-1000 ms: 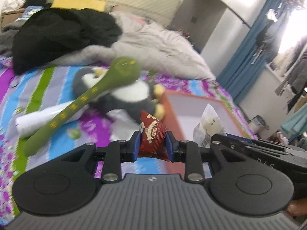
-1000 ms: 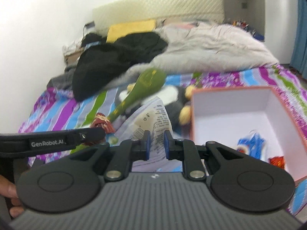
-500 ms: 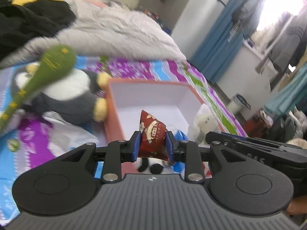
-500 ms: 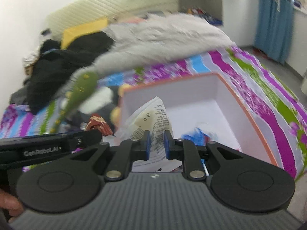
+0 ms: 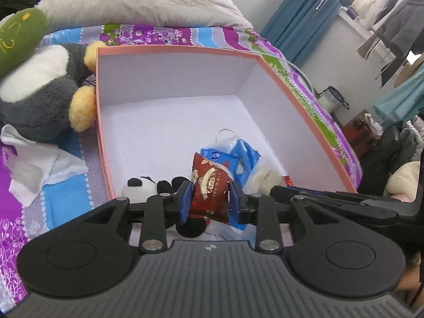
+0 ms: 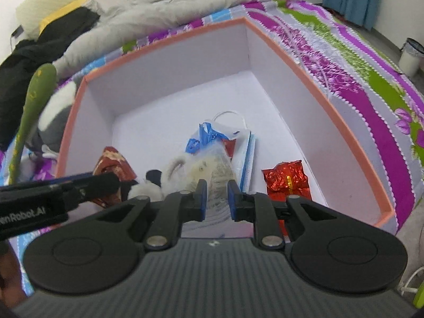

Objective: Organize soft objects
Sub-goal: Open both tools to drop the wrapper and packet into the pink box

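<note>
My left gripper (image 5: 210,197) is shut on a dark red snack packet (image 5: 210,188) and holds it over the near part of the open orange box (image 5: 175,51). My right gripper (image 6: 216,194) is shut on a clear plastic bag with pale contents (image 6: 209,169), also held inside the box (image 6: 164,39). The red packet shows in the right wrist view (image 6: 114,163). In the box lie a blue and white pack (image 6: 204,135), a shiny red foil packet (image 6: 287,180) and a small panda plush (image 5: 139,185).
A grey and white penguin plush (image 5: 39,90) lies against the box's left wall, with a green plush stick (image 5: 18,34) over it. A white tissue (image 5: 31,164) lies on the striped bedsheet. A grey duvet (image 5: 137,2) is piled behind. A bin (image 6: 410,57) stands on the floor.
Both grippers have moved right and down from over the bedsheet to above the box interior, each still holding its item.
</note>
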### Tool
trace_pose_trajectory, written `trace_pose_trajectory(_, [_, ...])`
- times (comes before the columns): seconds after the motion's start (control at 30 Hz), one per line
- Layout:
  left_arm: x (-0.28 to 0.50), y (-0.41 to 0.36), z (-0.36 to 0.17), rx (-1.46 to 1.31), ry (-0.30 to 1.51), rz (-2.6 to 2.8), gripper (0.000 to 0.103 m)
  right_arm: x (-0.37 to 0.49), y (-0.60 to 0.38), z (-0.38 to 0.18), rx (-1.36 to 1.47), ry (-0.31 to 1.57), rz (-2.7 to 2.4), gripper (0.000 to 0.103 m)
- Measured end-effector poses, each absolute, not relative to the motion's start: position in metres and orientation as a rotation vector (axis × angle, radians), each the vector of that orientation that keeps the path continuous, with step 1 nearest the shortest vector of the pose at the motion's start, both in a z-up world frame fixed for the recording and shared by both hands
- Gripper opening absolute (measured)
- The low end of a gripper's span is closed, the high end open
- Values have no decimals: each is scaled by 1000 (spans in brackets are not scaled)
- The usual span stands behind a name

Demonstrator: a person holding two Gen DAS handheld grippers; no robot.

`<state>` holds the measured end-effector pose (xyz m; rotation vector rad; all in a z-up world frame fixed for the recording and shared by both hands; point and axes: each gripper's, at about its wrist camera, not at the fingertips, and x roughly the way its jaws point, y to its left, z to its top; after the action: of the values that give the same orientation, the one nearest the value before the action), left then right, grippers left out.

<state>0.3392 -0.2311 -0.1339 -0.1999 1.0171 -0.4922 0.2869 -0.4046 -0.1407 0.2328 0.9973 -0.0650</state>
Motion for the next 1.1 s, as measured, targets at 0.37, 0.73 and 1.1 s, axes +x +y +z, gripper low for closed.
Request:
trace_pose_trajectory(0.37, [334, -231, -120, -182, 985, -455, 47, 277, -412, -117, 290, 931, -32, 47])
trace_pose_trajectory(0.73, [271, -188, -41, -175, 818, -426, 47, 216, -384, -41, 276, 779, 5, 47])
trace_pose_trajectory(1.1, [182, -125, 27, -175, 656, -393, 47, 151, -337, 11, 241, 655, 75, 47])
